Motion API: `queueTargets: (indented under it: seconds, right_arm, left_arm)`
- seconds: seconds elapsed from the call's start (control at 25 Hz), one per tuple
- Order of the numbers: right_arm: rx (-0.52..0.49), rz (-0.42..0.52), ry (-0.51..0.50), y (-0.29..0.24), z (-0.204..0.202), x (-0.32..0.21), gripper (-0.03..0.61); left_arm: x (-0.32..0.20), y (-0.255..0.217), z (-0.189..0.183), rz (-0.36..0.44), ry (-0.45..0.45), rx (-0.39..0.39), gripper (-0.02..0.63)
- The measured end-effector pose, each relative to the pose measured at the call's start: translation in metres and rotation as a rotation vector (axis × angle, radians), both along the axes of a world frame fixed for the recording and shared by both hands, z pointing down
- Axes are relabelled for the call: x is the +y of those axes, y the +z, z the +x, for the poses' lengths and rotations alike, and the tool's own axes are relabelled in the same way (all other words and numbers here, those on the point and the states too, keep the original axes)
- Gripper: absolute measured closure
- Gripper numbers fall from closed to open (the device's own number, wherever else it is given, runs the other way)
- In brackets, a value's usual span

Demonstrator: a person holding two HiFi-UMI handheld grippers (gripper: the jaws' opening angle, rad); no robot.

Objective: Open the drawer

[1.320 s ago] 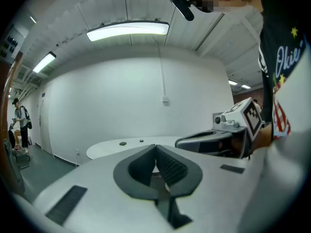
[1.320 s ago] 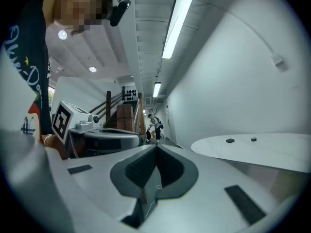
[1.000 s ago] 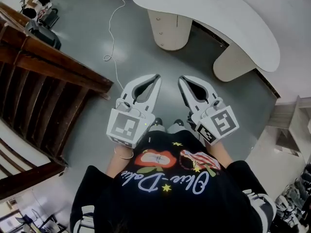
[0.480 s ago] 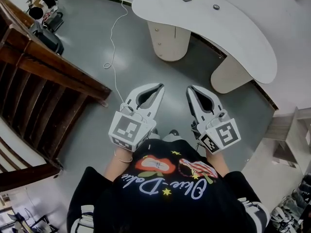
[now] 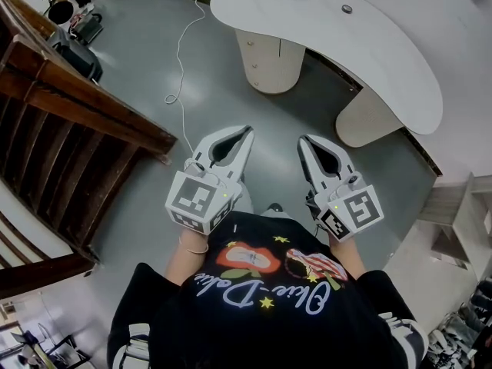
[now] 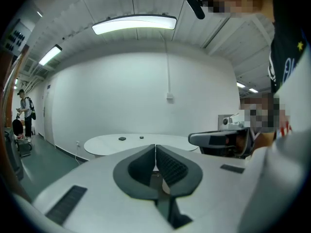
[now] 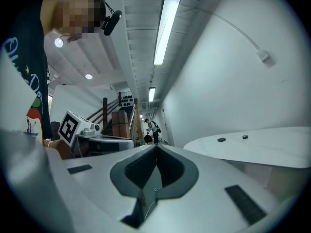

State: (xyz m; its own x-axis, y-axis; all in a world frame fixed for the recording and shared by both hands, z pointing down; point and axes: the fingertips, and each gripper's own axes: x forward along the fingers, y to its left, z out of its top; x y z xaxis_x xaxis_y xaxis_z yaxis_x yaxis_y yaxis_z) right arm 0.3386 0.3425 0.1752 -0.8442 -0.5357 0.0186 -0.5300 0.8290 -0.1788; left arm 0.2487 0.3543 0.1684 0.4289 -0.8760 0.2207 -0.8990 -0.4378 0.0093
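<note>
Both claws are clenched on nothing: your left claw [image 5: 247, 130] and right claw [image 5: 304, 141] hang side by side above the floor [image 5: 146, 68]. The desk [image 5: 384, 60] stands well beyond them. Its rounded pedestal [image 5: 269, 52] lies far, straight ahead, and whether its seams mark the drawer cannot be told.

Floor: grey floor [image 5: 138, 68] lay under left gripper [image 5: 247, 132] and right gripper [image 5: 306, 141] | Ahead: curved white table [image 5: 369, 44] stood | Left of left gripper: wooden staircase [image 5: 69, 129] | Overhead: strip light [image 6: 134, 24] shone
</note>
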Motion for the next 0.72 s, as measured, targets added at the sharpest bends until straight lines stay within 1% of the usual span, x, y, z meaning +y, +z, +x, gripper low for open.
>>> queueTargets:
  seconds: [0.2, 0.48, 0.72]
  right_arm:
    - [0.005, -0.004, 0.014, -0.002, -0.02, -0.02, 0.577]
    - [0.008, 0.002, 0.045, -0.003, -0.058, -0.06, 0.577]
    - [0.029, -0.001, 0.073, -0.004, -0.095, -0.095, 0.577]
  left_arm:
    - [-0.022, 0.001, -0.023, 0.0, 0.013, 0.005, 0.609]
    - [-0.07, 0.002, -0.064, 0.002, 0.041, 0.006, 0.609]
    - [-0.11, 0.003, -0.1, 0.002, 0.071, 0.041, 0.609]
